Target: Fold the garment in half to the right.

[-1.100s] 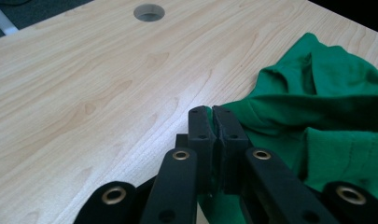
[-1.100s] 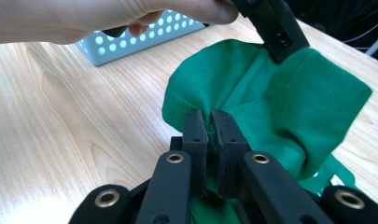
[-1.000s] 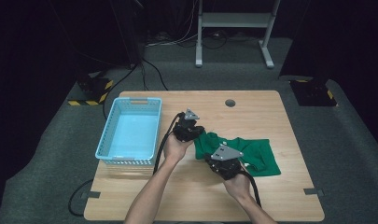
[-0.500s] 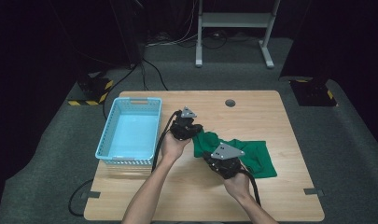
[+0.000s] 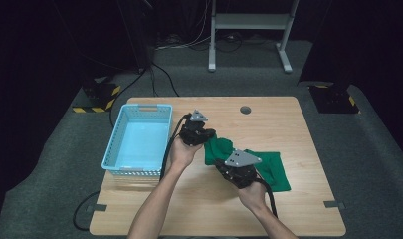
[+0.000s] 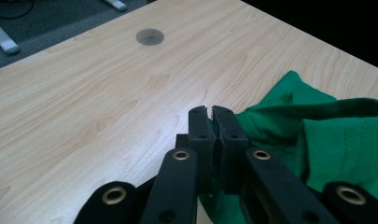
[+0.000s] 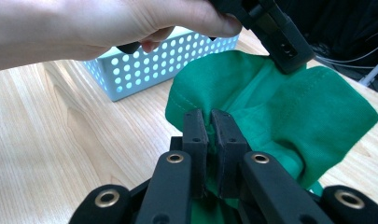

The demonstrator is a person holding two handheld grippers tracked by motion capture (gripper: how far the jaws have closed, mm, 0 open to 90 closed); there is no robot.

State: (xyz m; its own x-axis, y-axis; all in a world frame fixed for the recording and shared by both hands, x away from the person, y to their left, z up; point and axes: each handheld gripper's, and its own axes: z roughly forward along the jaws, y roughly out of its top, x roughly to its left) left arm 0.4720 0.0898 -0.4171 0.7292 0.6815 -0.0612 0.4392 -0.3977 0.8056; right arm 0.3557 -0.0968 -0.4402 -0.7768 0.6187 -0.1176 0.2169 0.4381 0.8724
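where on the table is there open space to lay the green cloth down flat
Bare wood lies along the far edge around the round hole, down the right side beyond the green cloth, and across the near edge of the table. It is crowded mid-table: left gripper, right gripper, cloth, and the blue basket at left.

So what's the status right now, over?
Left gripper jaws shut on green cloth. Right gripper jaws shut on its near fold. Cloth part-lifted off table. Blue basket alongside, nothing blocking.

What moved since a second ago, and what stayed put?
Both tools, the left tool and the right tool, shifted a little toward the blue basket, bunching the green cloth that way. They stay clamped on it. Basket and table stayed put.
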